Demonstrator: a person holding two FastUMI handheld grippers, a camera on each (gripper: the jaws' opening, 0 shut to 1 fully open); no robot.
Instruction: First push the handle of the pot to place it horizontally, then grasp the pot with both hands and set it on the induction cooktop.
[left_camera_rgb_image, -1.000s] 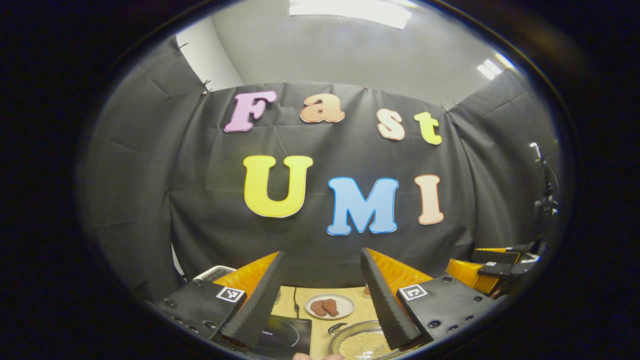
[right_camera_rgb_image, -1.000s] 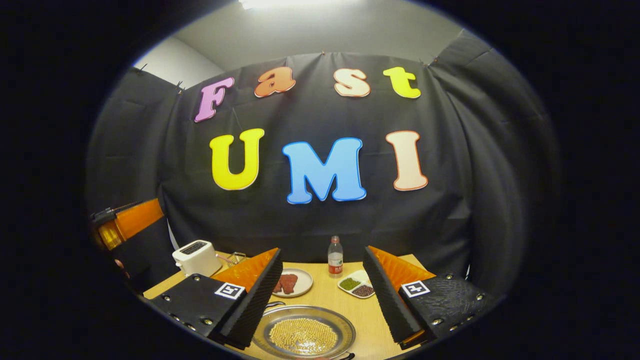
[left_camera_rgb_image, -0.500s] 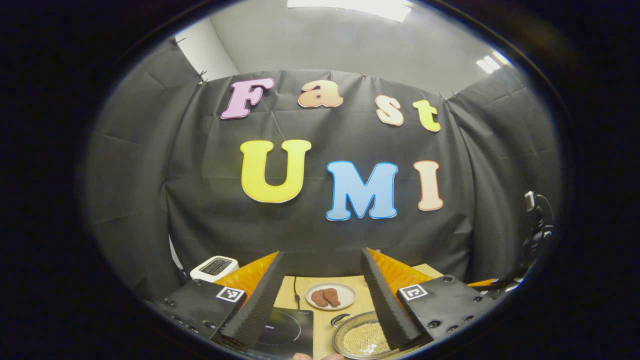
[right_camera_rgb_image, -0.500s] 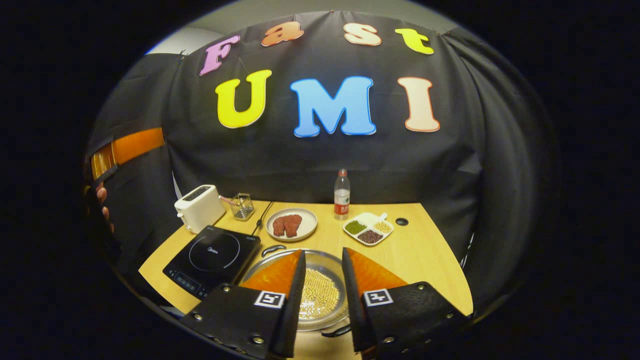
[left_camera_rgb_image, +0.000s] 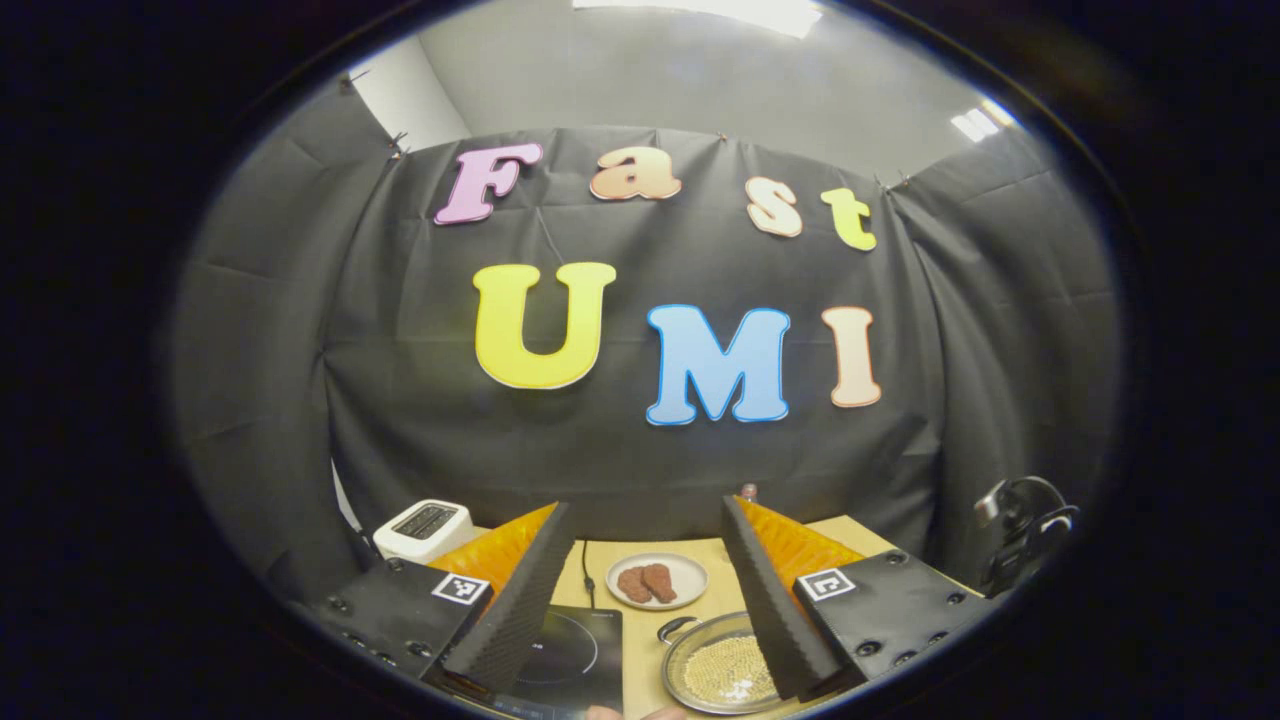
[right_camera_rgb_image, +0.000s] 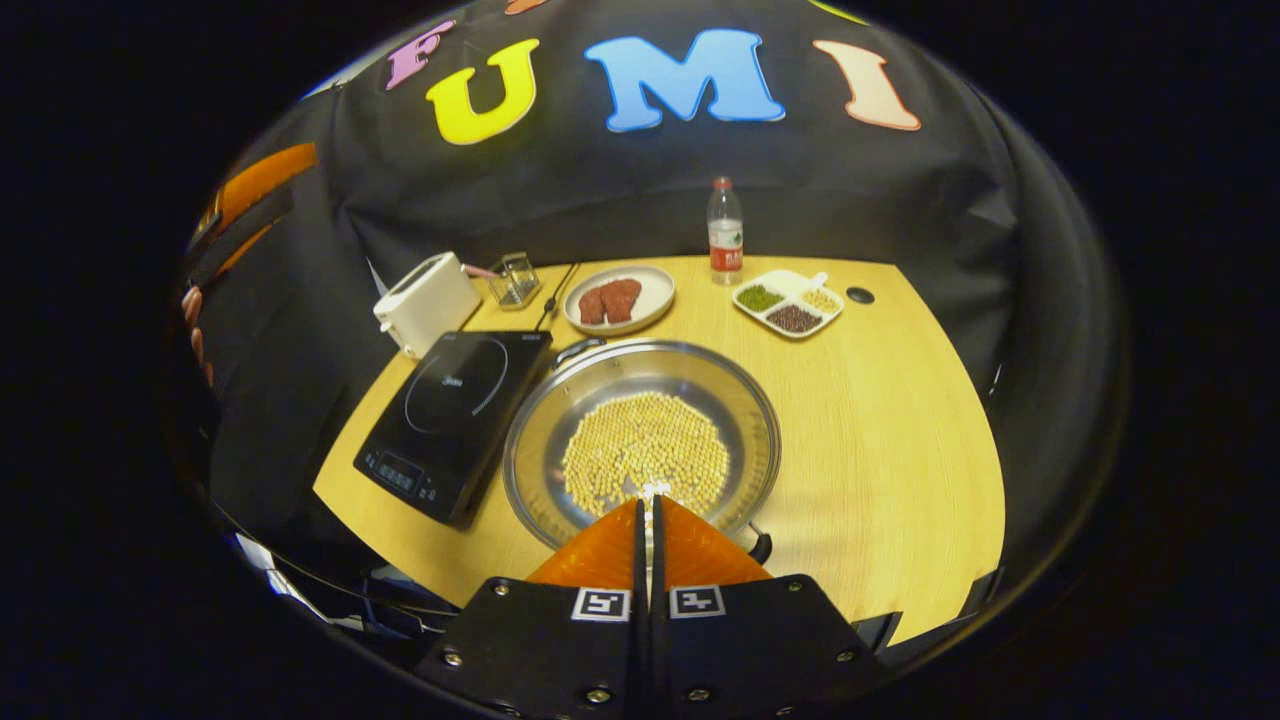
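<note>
A wide steel pot (right_camera_rgb_image: 560, 440) holding yellow beans sits on the wooden table (right_camera_rgb_image: 900, 420), right of the black induction cooktop (right_camera_rgb_image: 455, 410). One pot handle (right_camera_rgb_image: 578, 348) points far-left toward the cooktop; the other handle (right_camera_rgb_image: 757, 545) is at the near right. My right gripper (right_camera_rgb_image: 647, 505) is shut with nothing between its fingers, hovering over the pot's near rim. My left gripper (left_camera_rgb_image: 645, 505) is open and empty, held high; beneath it lie the cooktop (left_camera_rgb_image: 575, 650) and the pot (left_camera_rgb_image: 720, 670). The left gripper (right_camera_rgb_image: 255, 185) and the hand (right_camera_rgb_image: 192, 320) holding it appear at the left edge.
A white toaster (right_camera_rgb_image: 427, 300) and a small wire basket (right_camera_rgb_image: 515, 280) stand behind the cooktop. A plate of meat (right_camera_rgb_image: 618, 298), a bottle (right_camera_rgb_image: 724, 228) and a divided dish (right_camera_rgb_image: 788, 302) line the table's back. The cooktop's cord runs toward the wall.
My right gripper has shut and tipped downward, now looking onto the table and pot from above. The left gripper has tilted slightly down and stays open.
</note>
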